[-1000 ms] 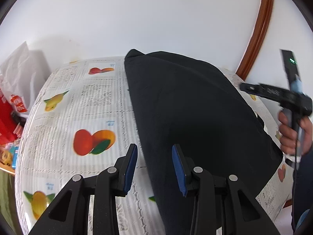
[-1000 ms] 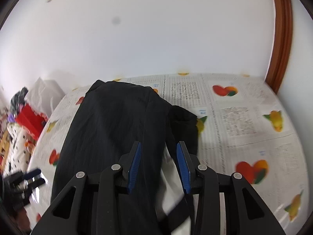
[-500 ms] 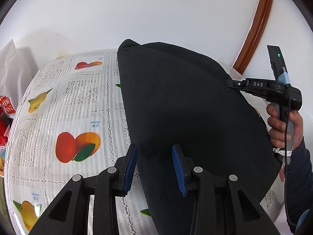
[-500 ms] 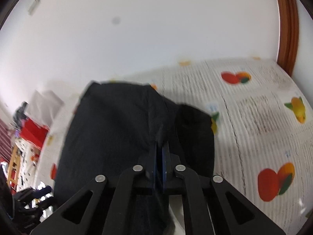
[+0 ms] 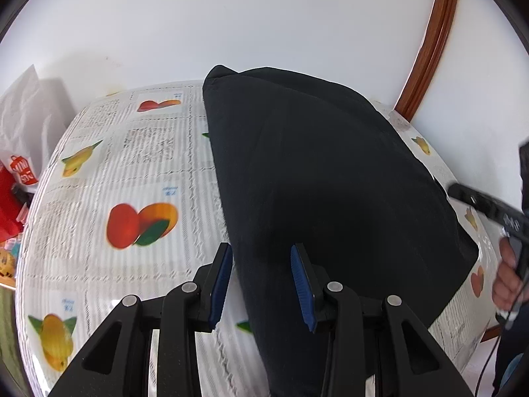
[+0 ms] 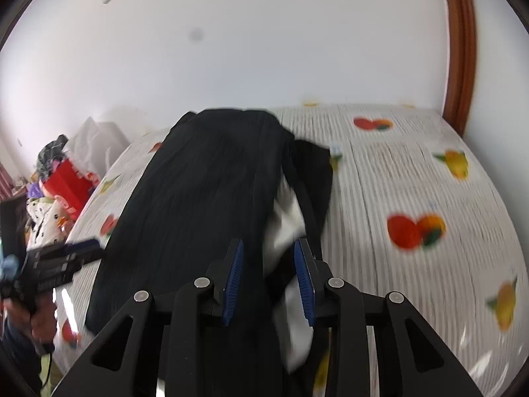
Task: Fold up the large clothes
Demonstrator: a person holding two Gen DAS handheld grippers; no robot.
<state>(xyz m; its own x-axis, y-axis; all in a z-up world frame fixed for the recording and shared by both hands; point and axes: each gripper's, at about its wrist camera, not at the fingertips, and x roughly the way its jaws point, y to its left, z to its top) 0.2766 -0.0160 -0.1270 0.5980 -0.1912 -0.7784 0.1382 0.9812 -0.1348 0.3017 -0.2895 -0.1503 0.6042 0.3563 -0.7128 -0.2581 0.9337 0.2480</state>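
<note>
A large black garment point(image 5: 324, 182) lies folded lengthwise on the table, running from the near edge to the far wall; it also shows in the right wrist view point(image 6: 205, 198), where a white lining point(image 6: 287, 228) peeks out at its right side. My left gripper point(image 5: 261, 278) is open above the garment's near left edge, holding nothing. My right gripper point(image 6: 267, 278) is open above the garment's near end, over the white lining, holding nothing. The right gripper also shows at the right edge of the left wrist view point(image 5: 489, 205).
The table wears a white fruit-print cloth point(image 5: 132, 182). A white bag point(image 5: 26, 122) and red packaging point(image 5: 13, 195) stand off its left side. A brown wooden door frame point(image 5: 429, 43) rises at the back right by the white wall.
My right gripper was shut on the garment's fold half a second ago and has now opened and pulled back. My left gripper stayed open and drew back slightly.
</note>
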